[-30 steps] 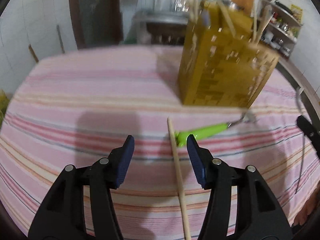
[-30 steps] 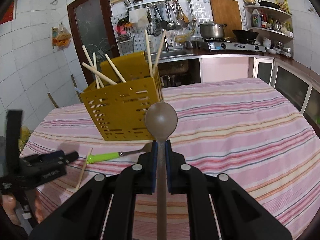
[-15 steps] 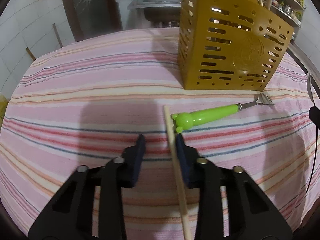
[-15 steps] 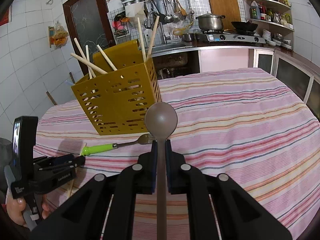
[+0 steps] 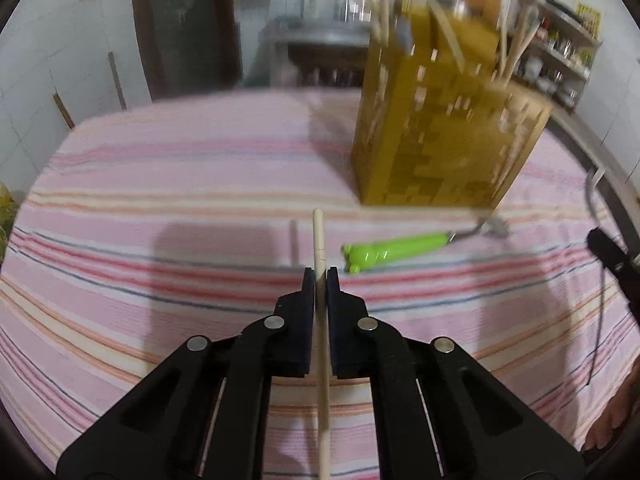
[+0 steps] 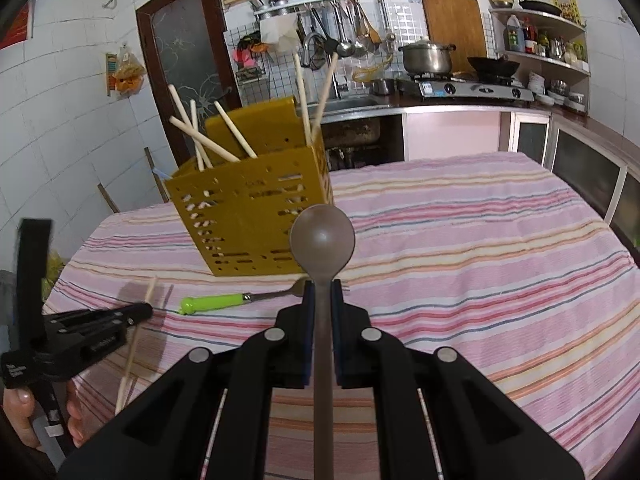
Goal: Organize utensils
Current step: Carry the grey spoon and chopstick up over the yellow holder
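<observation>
My left gripper (image 5: 320,276) is shut on a wooden chopstick (image 5: 319,236), lifted a little off the striped tablecloth; its shadow lies just left of it. From the right wrist view the same gripper (image 6: 140,312) holds the chopstick (image 6: 134,344) at the left. A fork with a green handle (image 5: 396,250) (image 6: 216,303) lies on the cloth in front of the yellow perforated utensil holder (image 5: 444,136) (image 6: 252,216), which has several chopsticks standing in it. My right gripper (image 6: 322,288) is shut on the handle of a brown spoon (image 6: 322,238), bowl pointing forward.
The round table wears a pink striped cloth (image 6: 480,248). Behind it are a kitchen counter with a stove and pot (image 6: 426,58), hanging utensils and a dark door (image 6: 184,68). A hand (image 6: 24,420) grips the left tool at the lower left.
My left gripper's jaws closed on the chopstick, which then came up off the cloth. The right gripper kept its hold on the spoon without moving.
</observation>
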The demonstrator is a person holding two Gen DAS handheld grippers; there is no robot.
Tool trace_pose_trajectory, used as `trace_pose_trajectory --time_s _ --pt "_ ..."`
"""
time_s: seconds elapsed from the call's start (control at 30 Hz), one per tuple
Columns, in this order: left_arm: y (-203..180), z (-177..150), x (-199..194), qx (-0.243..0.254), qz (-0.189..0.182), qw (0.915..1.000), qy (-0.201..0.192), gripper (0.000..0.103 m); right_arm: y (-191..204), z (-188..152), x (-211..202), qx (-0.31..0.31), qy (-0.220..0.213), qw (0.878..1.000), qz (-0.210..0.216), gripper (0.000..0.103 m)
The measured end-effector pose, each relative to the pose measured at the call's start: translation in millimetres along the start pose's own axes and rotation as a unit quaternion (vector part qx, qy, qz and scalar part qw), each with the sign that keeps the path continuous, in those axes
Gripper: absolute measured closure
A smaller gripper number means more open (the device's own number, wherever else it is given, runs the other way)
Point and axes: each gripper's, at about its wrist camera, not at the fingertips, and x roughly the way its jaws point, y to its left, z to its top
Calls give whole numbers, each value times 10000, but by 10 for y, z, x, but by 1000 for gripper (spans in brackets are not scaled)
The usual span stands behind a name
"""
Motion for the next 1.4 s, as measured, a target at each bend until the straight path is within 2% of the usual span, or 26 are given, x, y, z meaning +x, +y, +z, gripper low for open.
trace_pose_trajectory --time_s 0.27,0.43,0.67,1.0,1.23,1.4 --pt "12 68 -610 -77 -64 9948 -1013 99 55 50 -205 -37 -254 9997 35 95" --pt "22 48 -833 -124 -119 9899 -1410 99 72 45 -310 -31 -417 9991 52 95" --pt "65 10 -1038 -167 -265 9862 -1628 99 95 44 -407 -41 -580 9983 33 95" --pt "140 -17 -1099 -217 -426 9817 -1841 99 70 -10 -384 2 -706 9975 51 95" --pt "164 -56 -1100 -179 -467 9801 -1919 99 106 -34 -438 -31 -1001 9949 121 95" --pt "157 -56 -1103 -170 -491 9796 -1943 99 97 -31 -396 -21 -932 9956 134 95"
